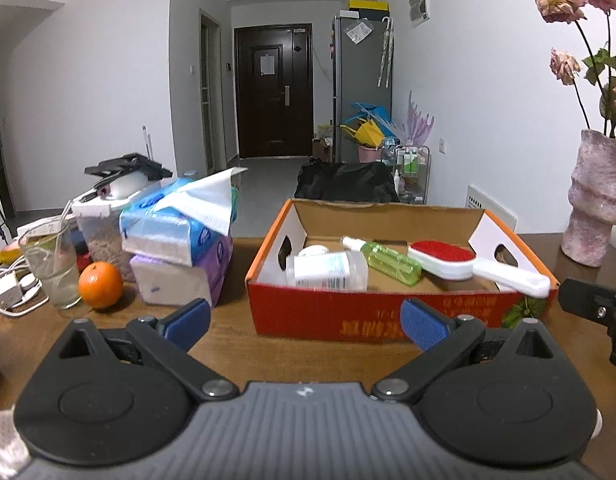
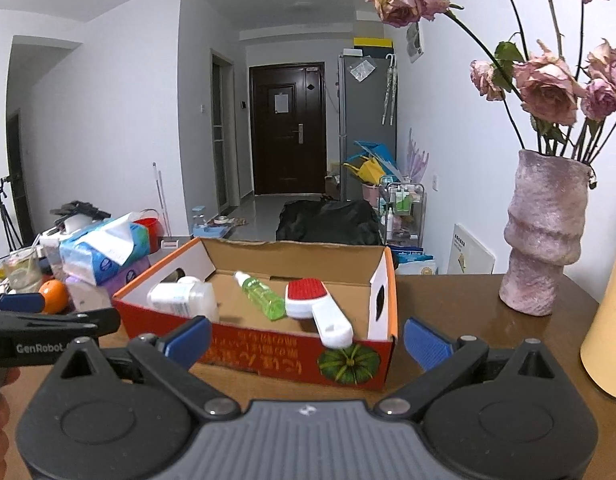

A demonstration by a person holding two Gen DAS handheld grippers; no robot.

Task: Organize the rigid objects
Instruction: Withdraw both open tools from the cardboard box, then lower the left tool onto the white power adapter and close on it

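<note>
While your left claw point(image 1: 303, 322) and right claw point(image 2: 305, 338) both hang wide and empty, the bottles point(image 1: 328, 270), brush point(image 1: 444, 260) lie in the box point(image 1: 368, 314).

White walls point(image 1: 87, 80) close in a narrow room with a grey floor point(image 1: 267, 172) running to a dark door point(image 1: 273, 90) at the far end. A grey fridge point(image 1: 362, 88) stands right of it beside a small wire trolley point(image 1: 412, 168). The brown wooden desk point(image 1: 235, 320) fills the foreground under flat, even light.
</note>
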